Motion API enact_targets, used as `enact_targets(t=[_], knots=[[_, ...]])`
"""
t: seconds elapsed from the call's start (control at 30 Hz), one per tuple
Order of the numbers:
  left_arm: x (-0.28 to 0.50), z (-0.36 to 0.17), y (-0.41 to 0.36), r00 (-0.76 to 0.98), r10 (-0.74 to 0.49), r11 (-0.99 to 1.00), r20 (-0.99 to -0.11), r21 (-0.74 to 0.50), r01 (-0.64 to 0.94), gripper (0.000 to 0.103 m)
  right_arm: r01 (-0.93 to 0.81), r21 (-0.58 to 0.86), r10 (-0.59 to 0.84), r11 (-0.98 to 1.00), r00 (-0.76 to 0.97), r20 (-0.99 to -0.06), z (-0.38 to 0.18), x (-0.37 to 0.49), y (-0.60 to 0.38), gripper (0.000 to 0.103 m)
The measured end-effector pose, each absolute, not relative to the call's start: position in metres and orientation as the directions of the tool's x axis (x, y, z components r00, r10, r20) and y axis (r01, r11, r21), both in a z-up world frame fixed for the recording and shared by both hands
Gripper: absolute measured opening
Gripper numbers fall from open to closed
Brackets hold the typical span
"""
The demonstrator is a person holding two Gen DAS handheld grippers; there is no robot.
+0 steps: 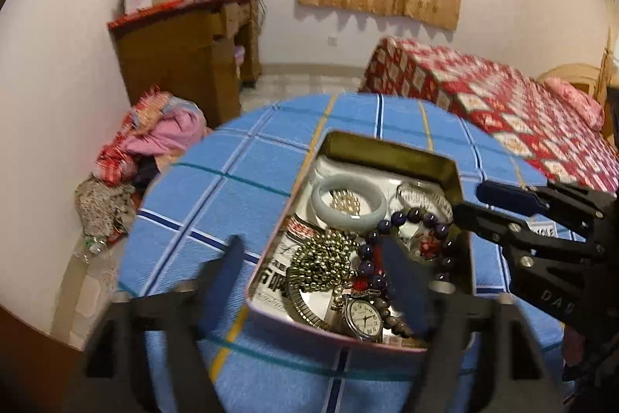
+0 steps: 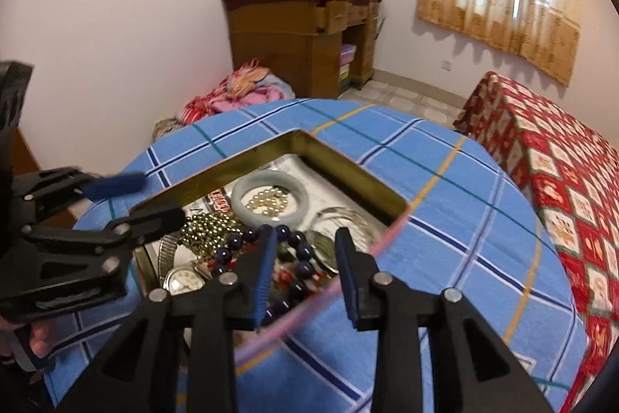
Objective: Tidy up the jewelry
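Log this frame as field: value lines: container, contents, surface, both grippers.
container: open rectangular metal tin, gold inner walls, pink outer rim
contents: pale green jade bangle around loose cream pearls; dark purple bead bracelet; gold bead chain; silver wristwatch with white dial; clear bangle
surface: round table under blue plaid cloth
left gripper: open, one finger over the tin, holding nothing
right gripper: open above the tin's near corner, holding nothing
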State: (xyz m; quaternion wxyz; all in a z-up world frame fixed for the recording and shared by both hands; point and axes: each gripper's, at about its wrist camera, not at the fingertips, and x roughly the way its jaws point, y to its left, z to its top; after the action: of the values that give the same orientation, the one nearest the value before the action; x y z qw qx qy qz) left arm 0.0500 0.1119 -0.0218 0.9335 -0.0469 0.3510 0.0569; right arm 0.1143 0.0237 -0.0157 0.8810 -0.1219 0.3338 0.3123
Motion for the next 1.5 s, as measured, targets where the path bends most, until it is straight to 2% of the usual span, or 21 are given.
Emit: enact_targets(t=[0.07,0.33,1.5], knots=[[0.043,-0.017,0.108,0.752,0.056,0.990,-0.657,-0.058,-0.125,0.077,-0.618,-0.006,0.463,0.786,0.595,-0.657,-0.012,0.107,0.014,0.048],[0.005,-0.011,0.104,0.765,0.057,0.987,-0.642,-0.079,-0.140,0.077,-0.595,0.018,0.474,0.803,0.620,-0.625,-0.003,0.086,-0.007,0.055],[-0.007,-0.002,0.100,0.771,0.066,0.986,-0.634,-0.076,-0.147,0.077,-0.583,0.034,0.481,0.812,0.634,-0.606,-0.002,0.075,-0.021,0.058]])
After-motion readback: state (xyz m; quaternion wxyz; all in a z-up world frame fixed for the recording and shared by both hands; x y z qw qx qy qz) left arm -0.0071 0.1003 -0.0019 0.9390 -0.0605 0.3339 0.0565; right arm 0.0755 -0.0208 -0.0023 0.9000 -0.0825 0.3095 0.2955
